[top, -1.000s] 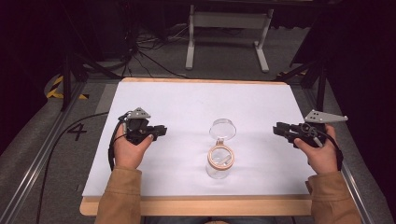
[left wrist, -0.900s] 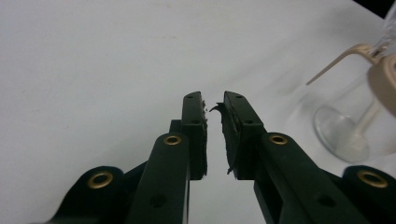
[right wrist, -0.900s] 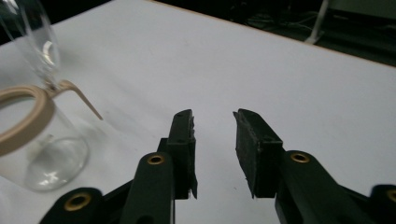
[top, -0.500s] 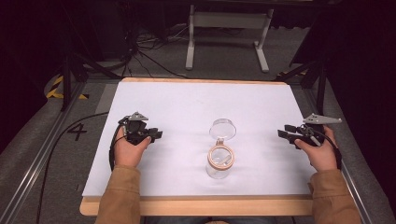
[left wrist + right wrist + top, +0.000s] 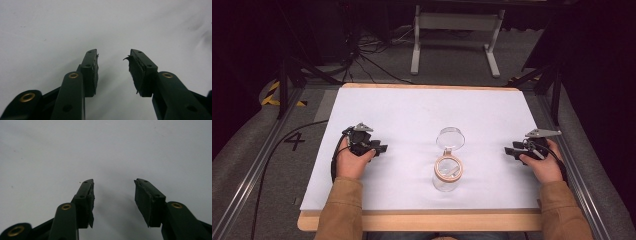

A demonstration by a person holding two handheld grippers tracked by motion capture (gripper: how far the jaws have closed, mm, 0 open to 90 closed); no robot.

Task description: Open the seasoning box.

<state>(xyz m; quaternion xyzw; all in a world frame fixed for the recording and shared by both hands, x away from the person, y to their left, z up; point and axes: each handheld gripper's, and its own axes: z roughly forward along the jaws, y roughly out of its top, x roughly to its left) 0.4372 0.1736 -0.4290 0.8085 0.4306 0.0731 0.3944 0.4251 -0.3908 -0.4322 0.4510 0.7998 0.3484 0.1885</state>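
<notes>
We see jar point(image 5: 447, 174) upright near bench point(image 5: 412, 105) front edge, centre, hinged lid point(image 5: 450, 137) swung open behind it. Our left gripper point(image 5: 383, 148) near left edge, jaws apart, empty. Right gripper point(image 5: 508, 150) near right edge, jaws apart, empty. Both well apart from jar.

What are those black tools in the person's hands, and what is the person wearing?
Each hand holds a black two-jaw gripper: the left gripper and right gripper each carry a grey three-cornered plate on top and trail a black cable. Close up, the jaws show brass-coloured rivets and worn dark pads. The sleeves are tan.
</notes>
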